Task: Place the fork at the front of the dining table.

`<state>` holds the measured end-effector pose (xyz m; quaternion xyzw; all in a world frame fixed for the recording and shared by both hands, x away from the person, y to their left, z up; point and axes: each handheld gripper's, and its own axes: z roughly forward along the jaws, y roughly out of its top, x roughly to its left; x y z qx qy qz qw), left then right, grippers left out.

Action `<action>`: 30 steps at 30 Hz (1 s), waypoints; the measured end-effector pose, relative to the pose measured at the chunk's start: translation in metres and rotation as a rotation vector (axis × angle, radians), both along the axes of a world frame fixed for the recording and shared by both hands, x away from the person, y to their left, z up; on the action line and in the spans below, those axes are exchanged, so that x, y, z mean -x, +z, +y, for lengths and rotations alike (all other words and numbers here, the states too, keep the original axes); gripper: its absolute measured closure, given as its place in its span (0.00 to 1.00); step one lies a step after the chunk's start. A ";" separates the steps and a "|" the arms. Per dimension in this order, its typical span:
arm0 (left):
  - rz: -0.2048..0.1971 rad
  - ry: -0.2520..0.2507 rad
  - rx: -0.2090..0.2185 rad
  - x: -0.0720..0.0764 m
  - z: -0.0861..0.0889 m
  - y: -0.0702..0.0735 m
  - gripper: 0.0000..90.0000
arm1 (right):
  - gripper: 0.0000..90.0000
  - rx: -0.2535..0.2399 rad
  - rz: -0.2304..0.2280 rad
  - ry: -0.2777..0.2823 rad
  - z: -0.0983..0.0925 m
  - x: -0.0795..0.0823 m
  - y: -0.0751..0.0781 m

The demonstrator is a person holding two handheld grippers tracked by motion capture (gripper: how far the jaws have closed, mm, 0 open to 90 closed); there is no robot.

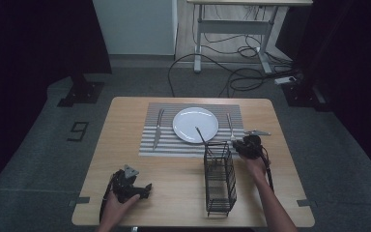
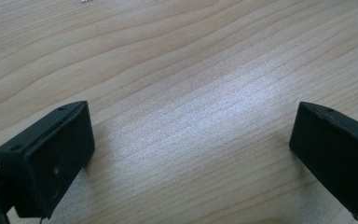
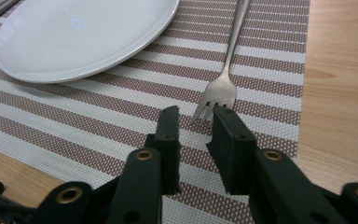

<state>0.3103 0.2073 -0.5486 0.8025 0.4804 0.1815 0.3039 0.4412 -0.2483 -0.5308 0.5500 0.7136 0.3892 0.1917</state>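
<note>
Tabletop of pale wood grain stands on grey carpet in a dim room, dark drapes at both sides, with a white panel and a second desk over tangled cables behind it. Taking the white plate as landmark: far to its near-left, by the front edge, the left tongs rest on bare wood in a hand, jaws spread wide apart with nothing between them. Left of the plate a knife lies on the striped placemat, which runs under the plate itself. A utensil leans across the plate's near rim. Directly in front of the plate stands a black wire caddy. Right of the plate lies a fork, tines toward the person, and the right tongs sit just at those tines, jaws narrowed to a small gap, gripping nothing.
</note>
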 end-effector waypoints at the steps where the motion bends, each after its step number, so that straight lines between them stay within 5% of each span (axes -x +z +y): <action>1: 0.000 0.000 0.000 0.000 0.000 0.000 0.00 | 0.77 0.000 -0.005 0.003 -0.001 0.001 0.001; 10: -0.001 0.000 -0.001 0.000 0.000 0.000 0.00 | 0.71 0.022 -0.066 0.060 -0.011 0.029 0.008; 30: -0.001 0.002 -0.001 0.000 0.000 0.000 0.00 | 0.67 0.042 -0.076 0.109 -0.028 0.075 0.010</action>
